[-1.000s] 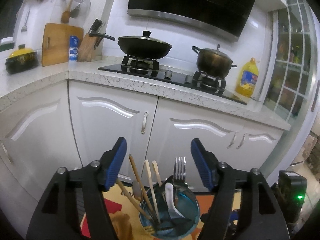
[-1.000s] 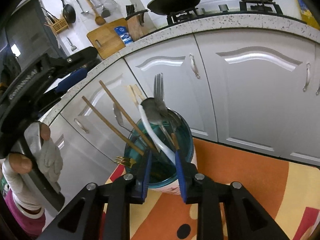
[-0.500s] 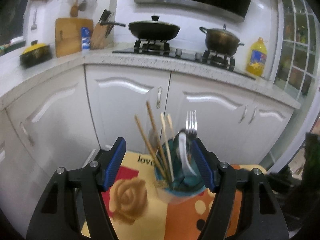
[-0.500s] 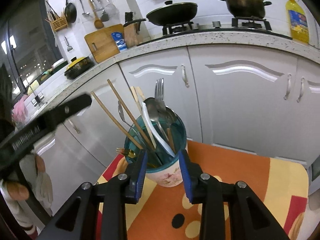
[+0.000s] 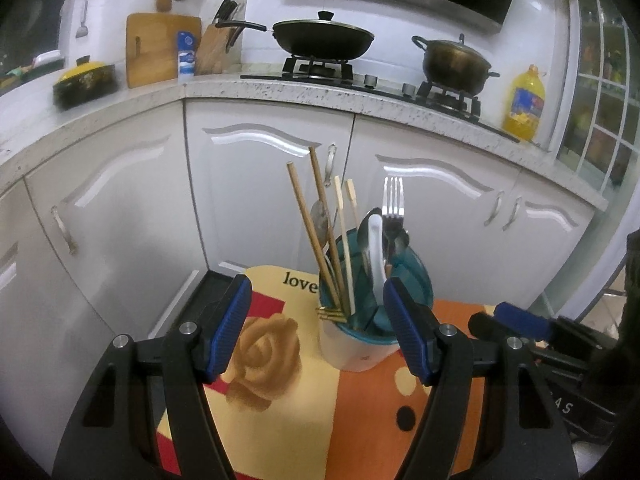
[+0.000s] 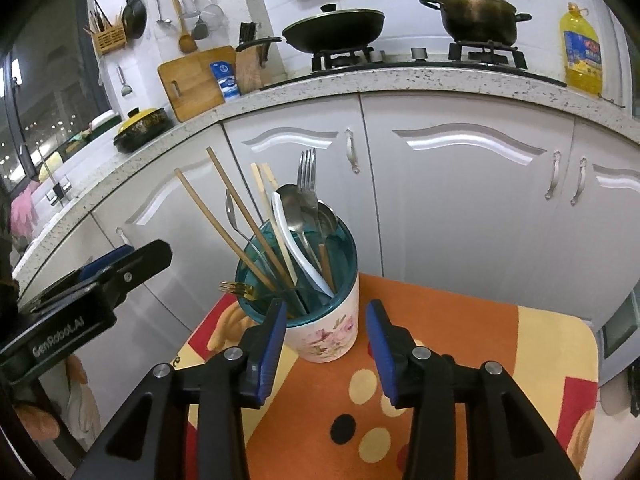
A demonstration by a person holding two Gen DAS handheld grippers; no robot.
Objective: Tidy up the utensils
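A white floral utensil holder [image 6: 329, 334] with a teal insert stands on a small table under a patterned cloth [image 6: 440, 320]. It holds wooden chopsticks [image 6: 236, 220], a steel fork [image 6: 307, 176], spoons, a white spoon [image 6: 296, 248] and a gold fork [image 6: 236, 289]. My right gripper [image 6: 326, 312] sits just short of the holder, jaws opening, its pads touching nothing. My left gripper [image 5: 316, 308] is open and empty, with the holder [image 5: 360, 344] beyond its right finger. Each gripper shows in the other's view: the right [image 5: 516, 316], the left [image 6: 108, 268].
White cabinet doors [image 5: 260, 200] close in behind and left of the table. Above runs a speckled counter [image 6: 440, 80] with a wok [image 6: 332, 28], a pot [image 6: 478, 16], an oil bottle [image 6: 582, 52], a cutting board [image 6: 196, 80] and a knife block. A gloved hand [image 6: 80, 396] shows at lower left.
Both grippers have drawn back from the holder, which now looks farther off. The right jaws have spread wider. The left gripper has tipped downward, showing more of the cloth.
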